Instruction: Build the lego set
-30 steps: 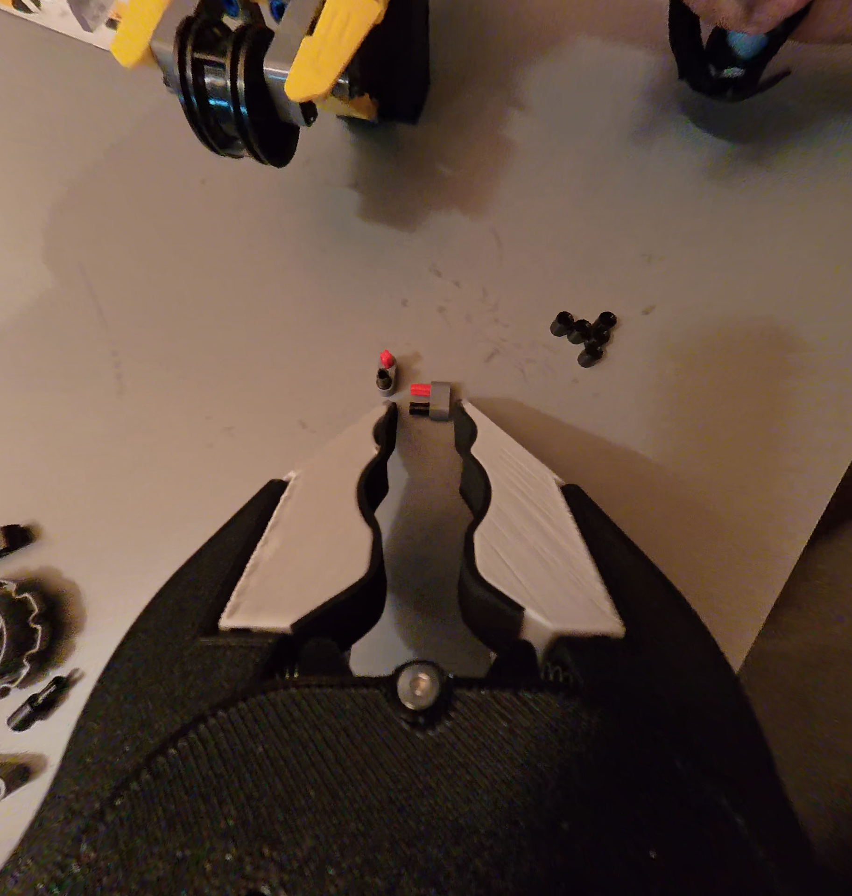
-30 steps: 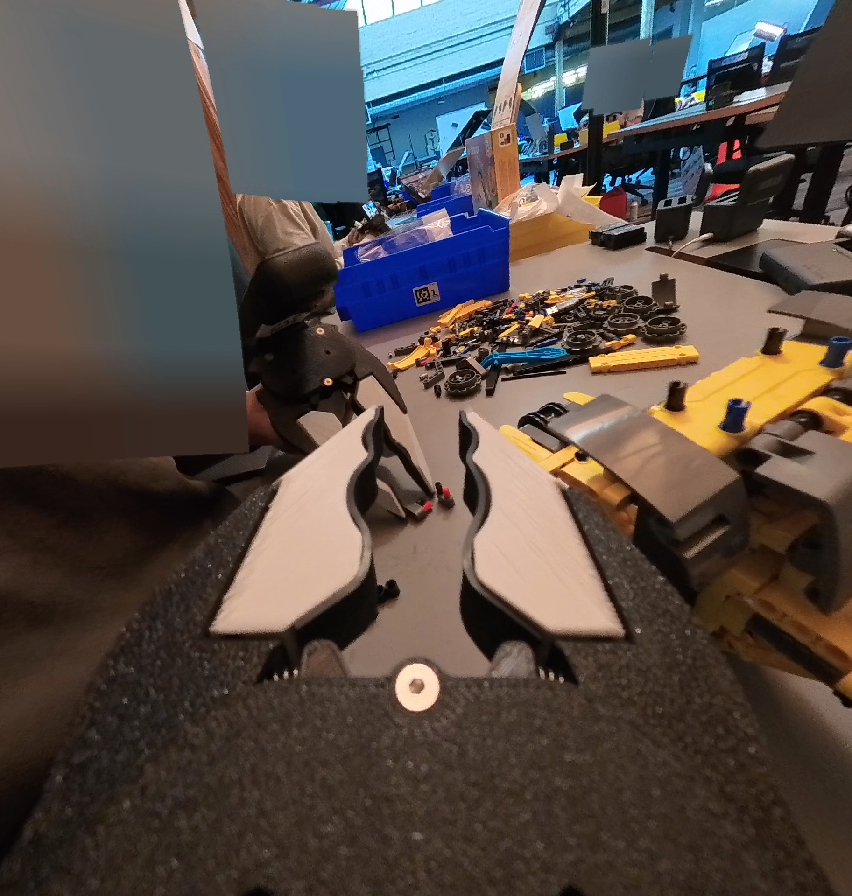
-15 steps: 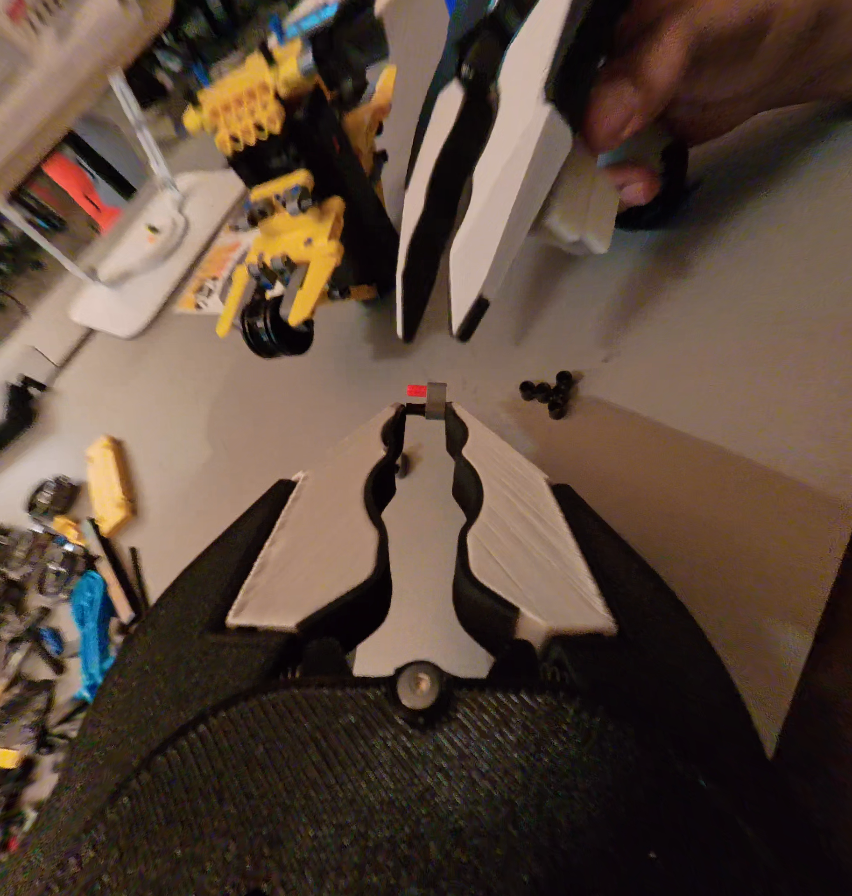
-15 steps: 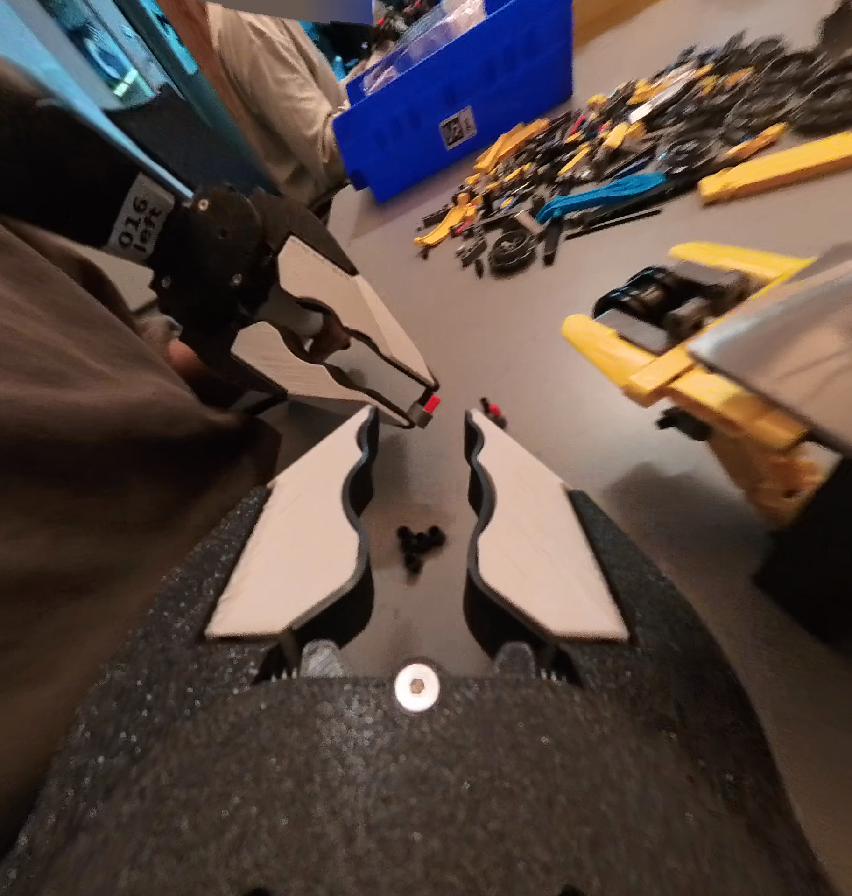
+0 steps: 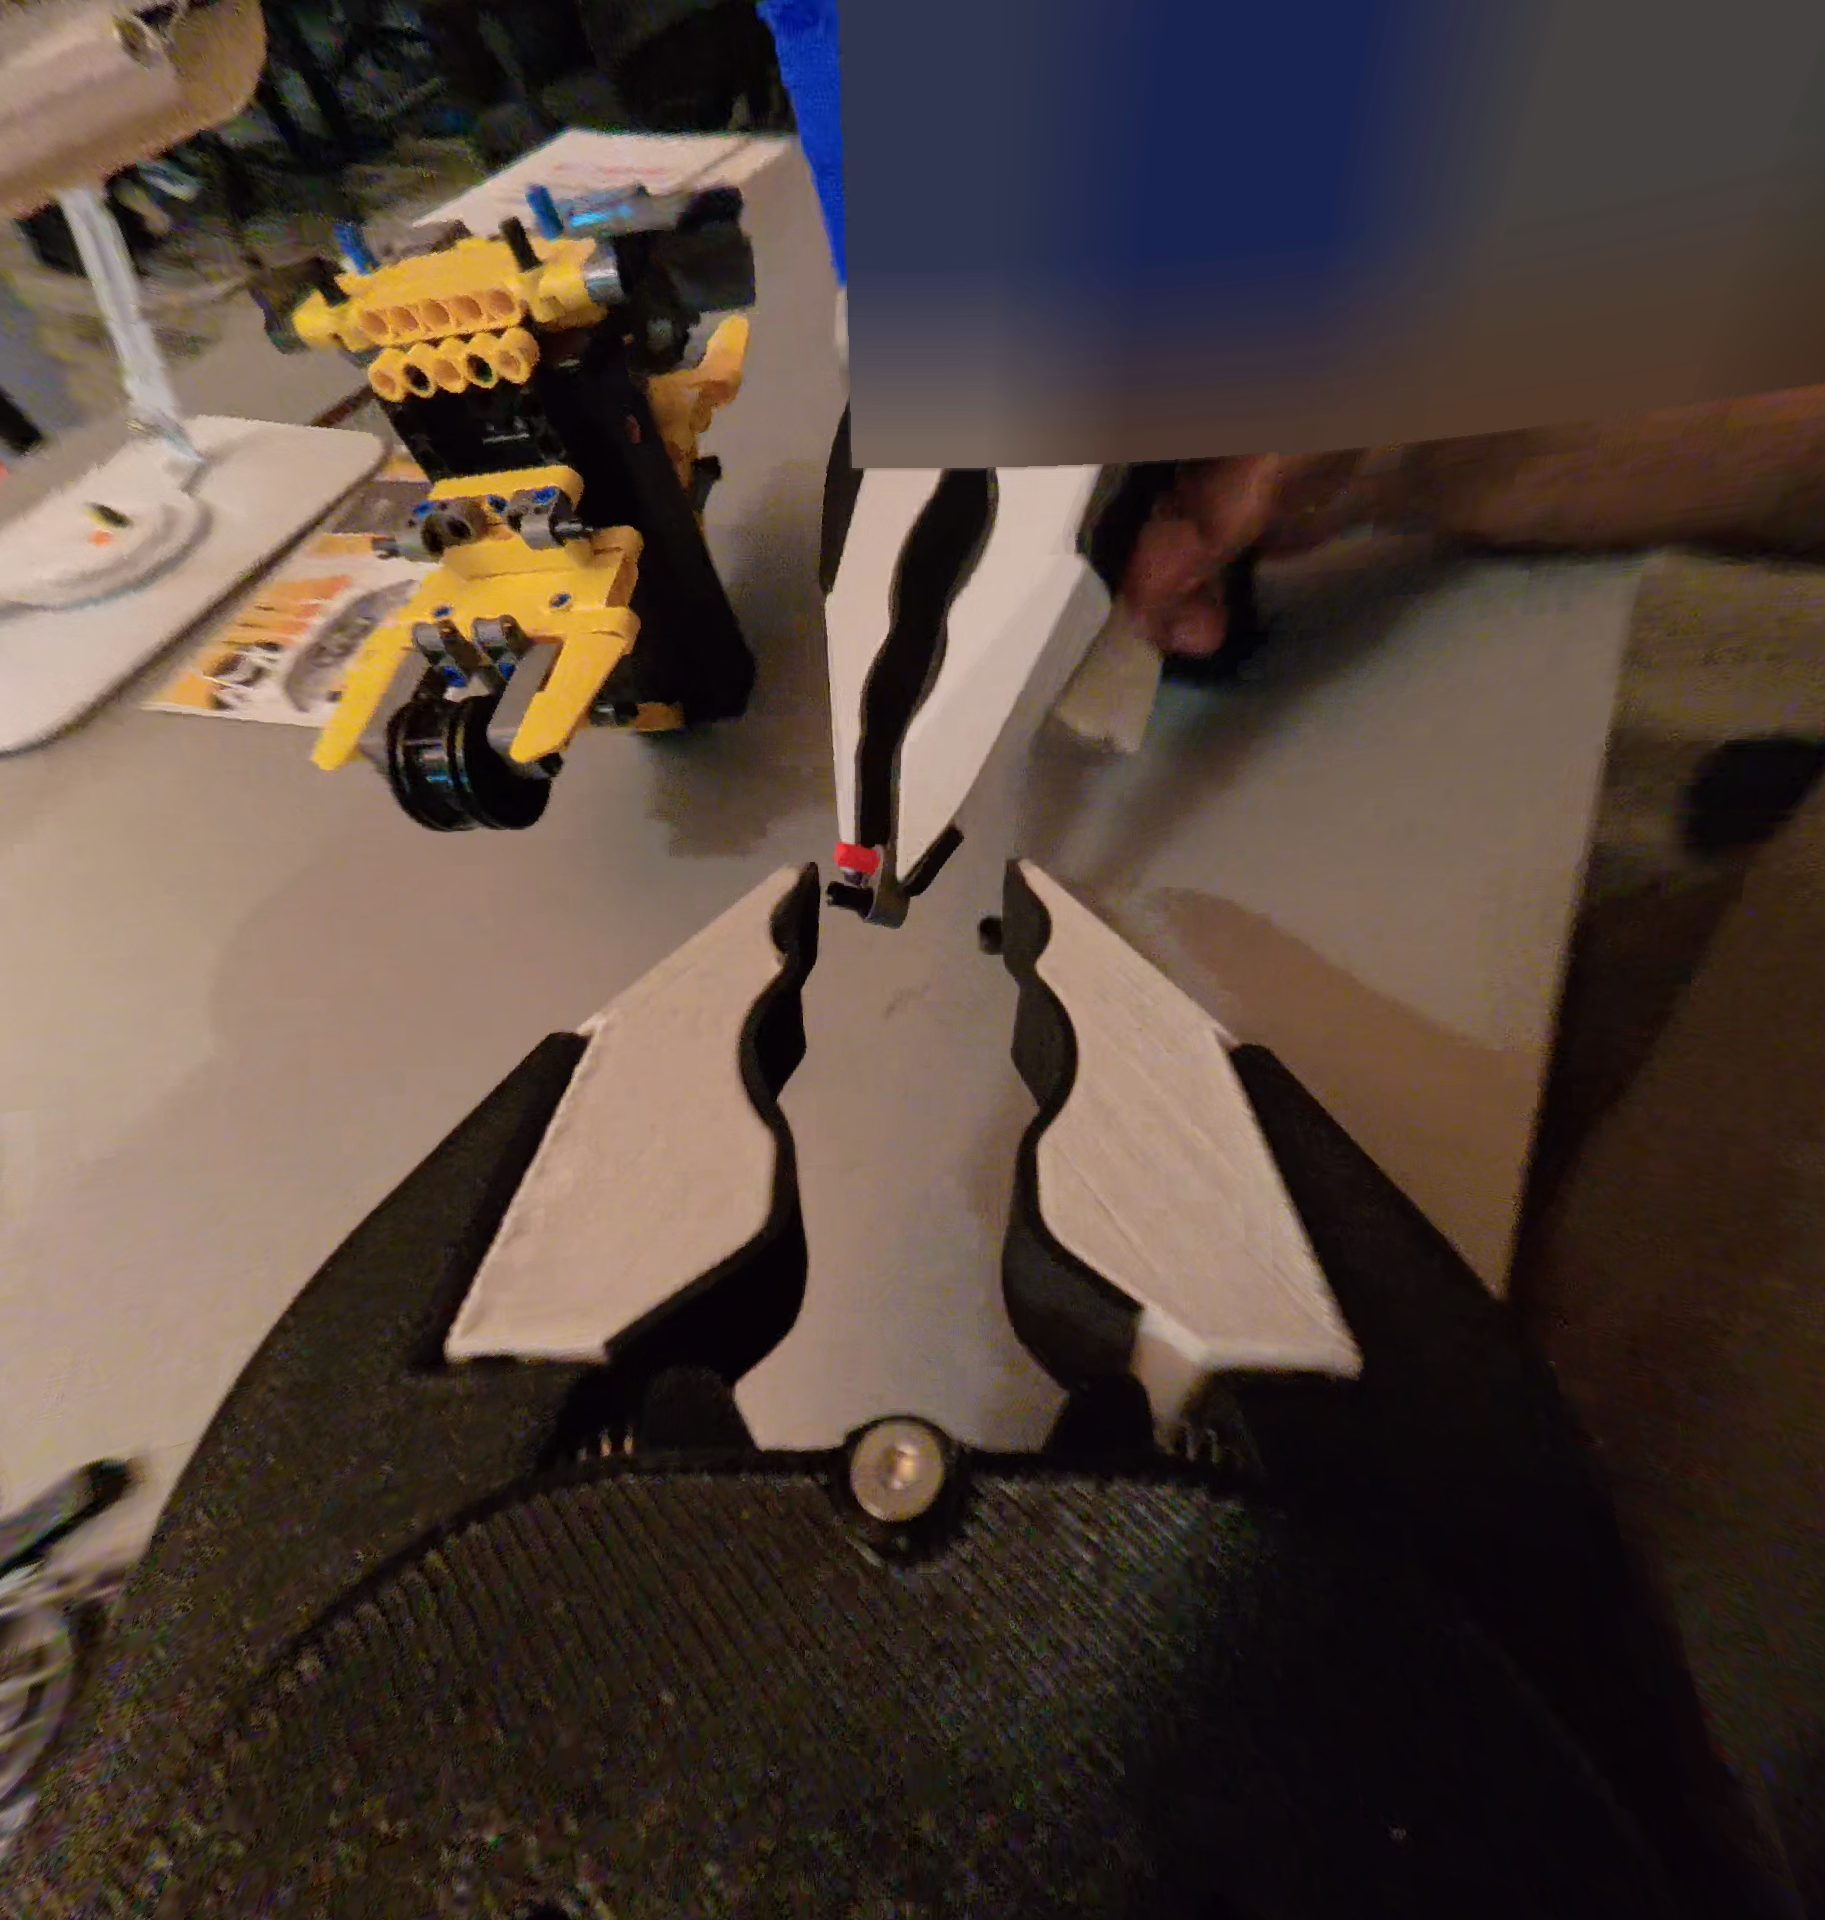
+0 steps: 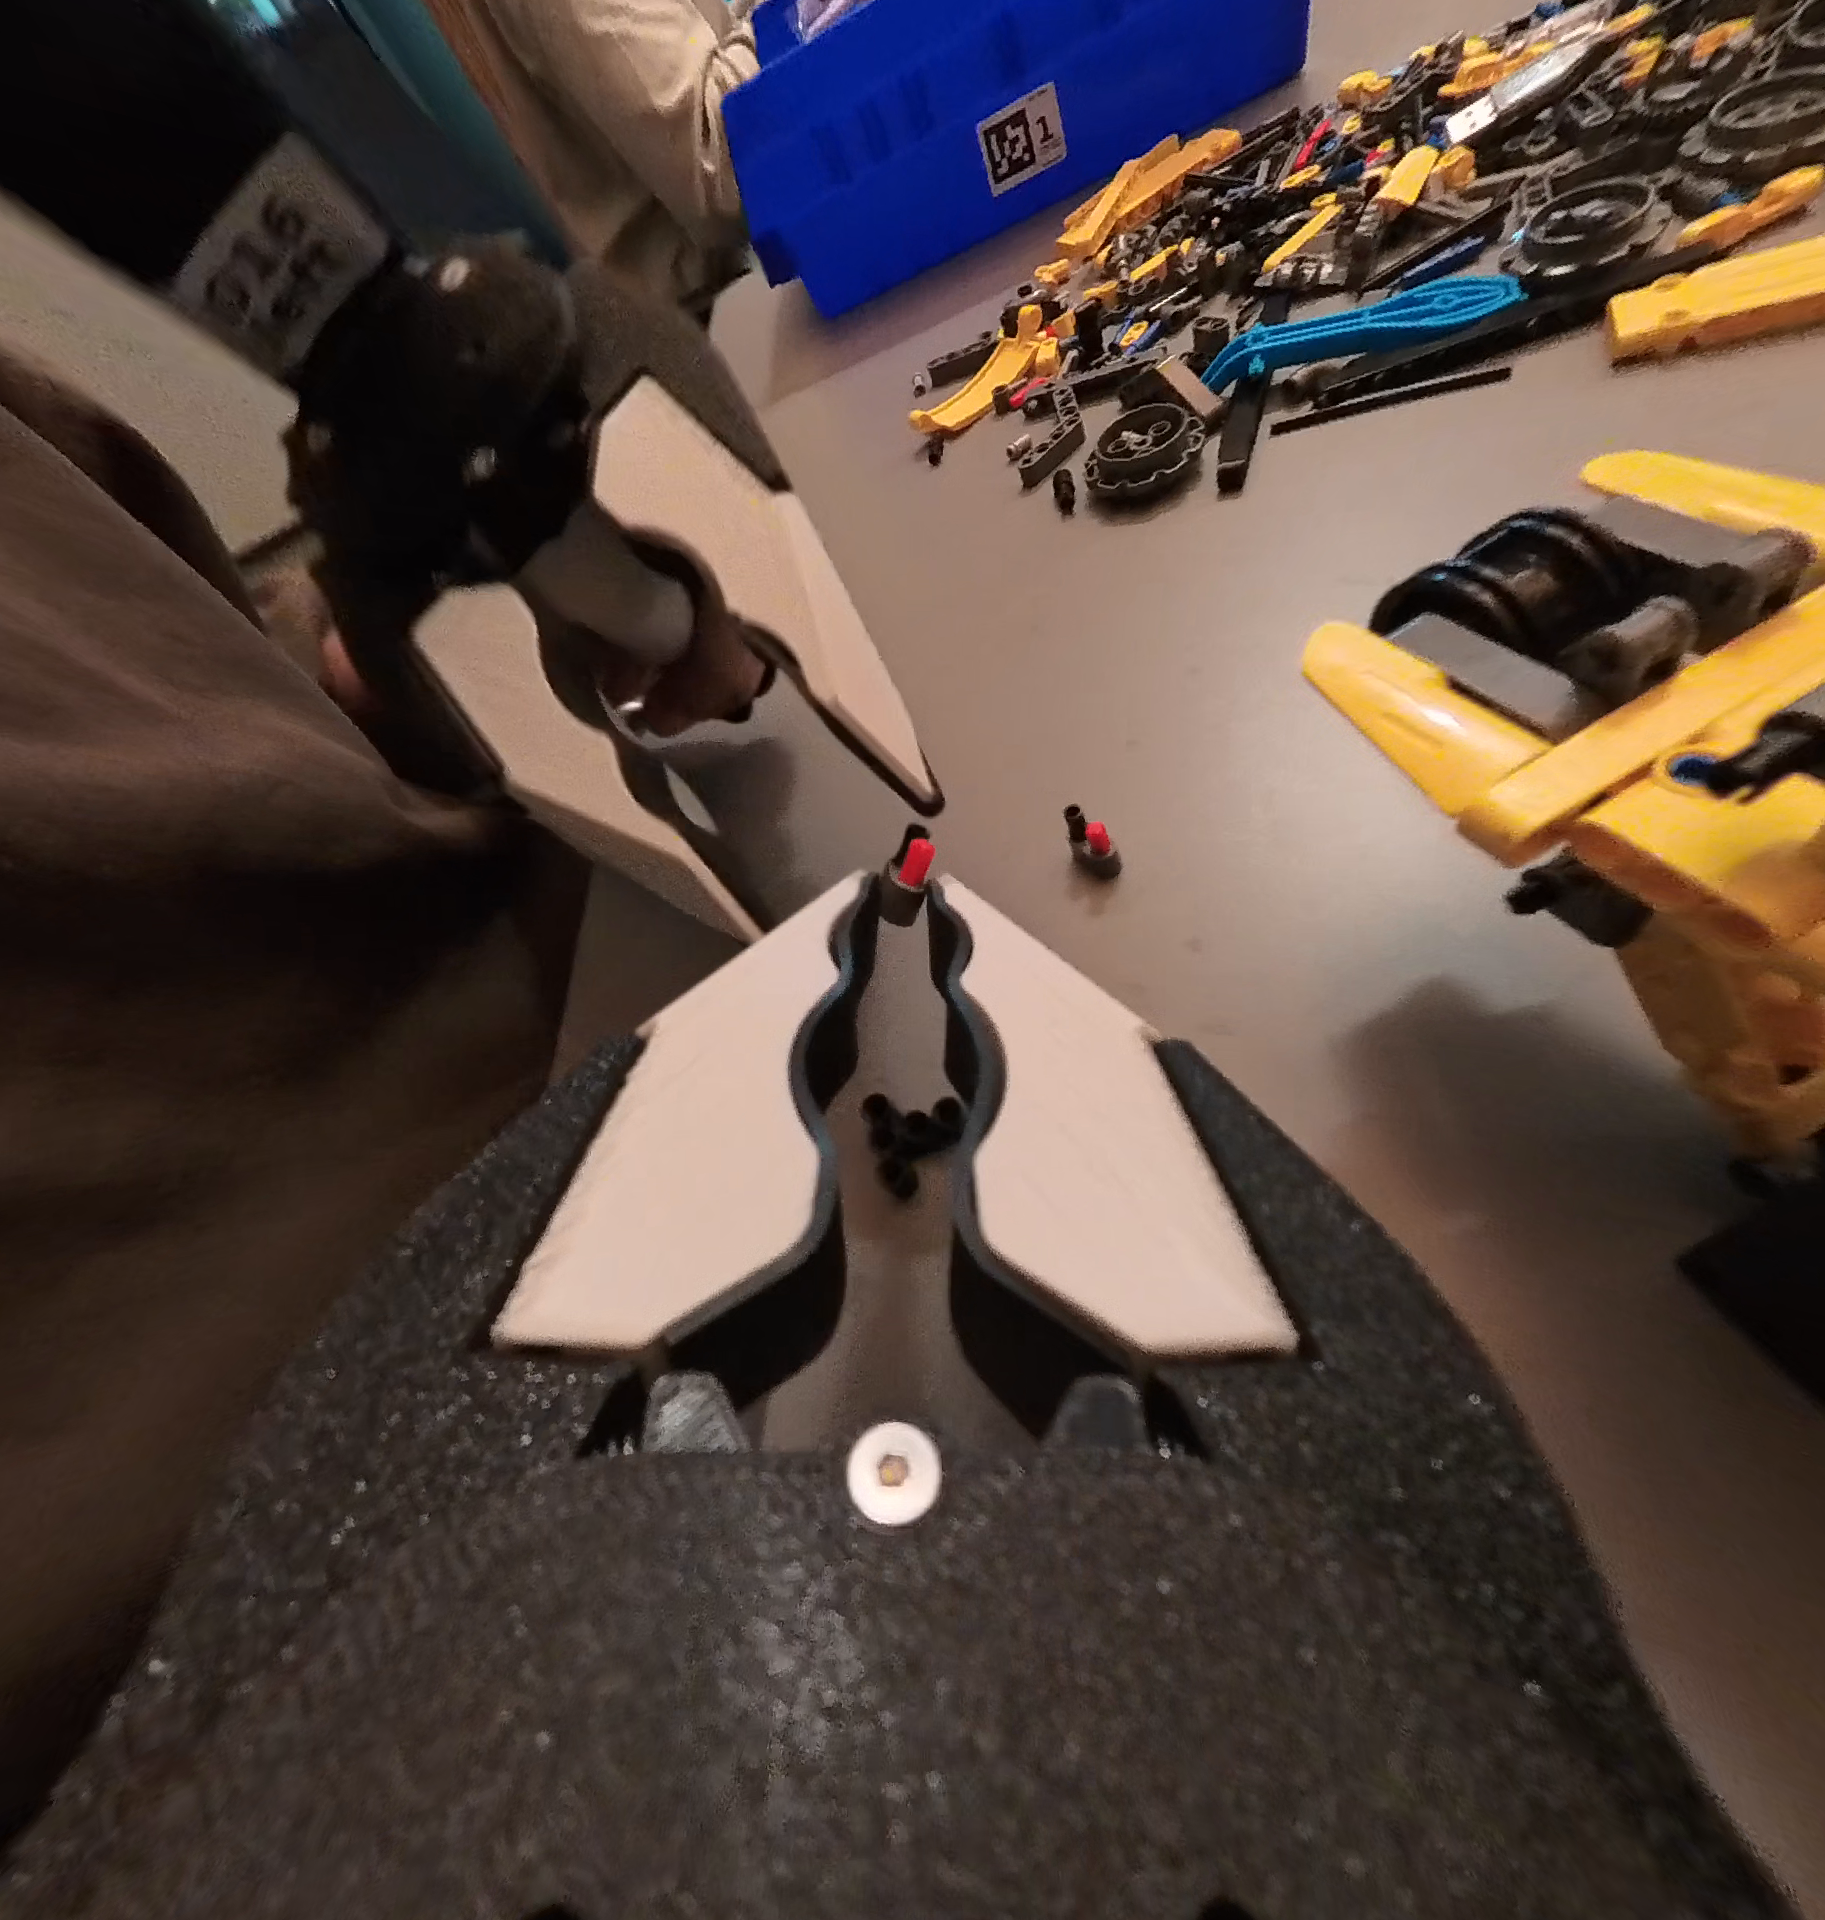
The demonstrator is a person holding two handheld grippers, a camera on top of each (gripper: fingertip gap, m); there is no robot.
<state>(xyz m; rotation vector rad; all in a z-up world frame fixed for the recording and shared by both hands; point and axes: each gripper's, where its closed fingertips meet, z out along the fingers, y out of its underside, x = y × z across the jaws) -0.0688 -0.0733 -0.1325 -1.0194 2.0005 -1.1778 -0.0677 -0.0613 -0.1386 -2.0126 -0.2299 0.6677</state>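
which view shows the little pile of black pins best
The right wrist view: the black pins lie in a cluster on the table, visible between the right gripper fingers. The left wrist view shows only one dark speck beside its finger, too small to tell.

Red-tipped grey connector piece [image 6: 906, 881], pinched upright

Our right gripper [image 6: 903, 894] points toward 12 o'clock, jaws pinched nearly together at the tips. Our left gripper [image 5: 908, 904] faces it tip to tip, jaws spread.
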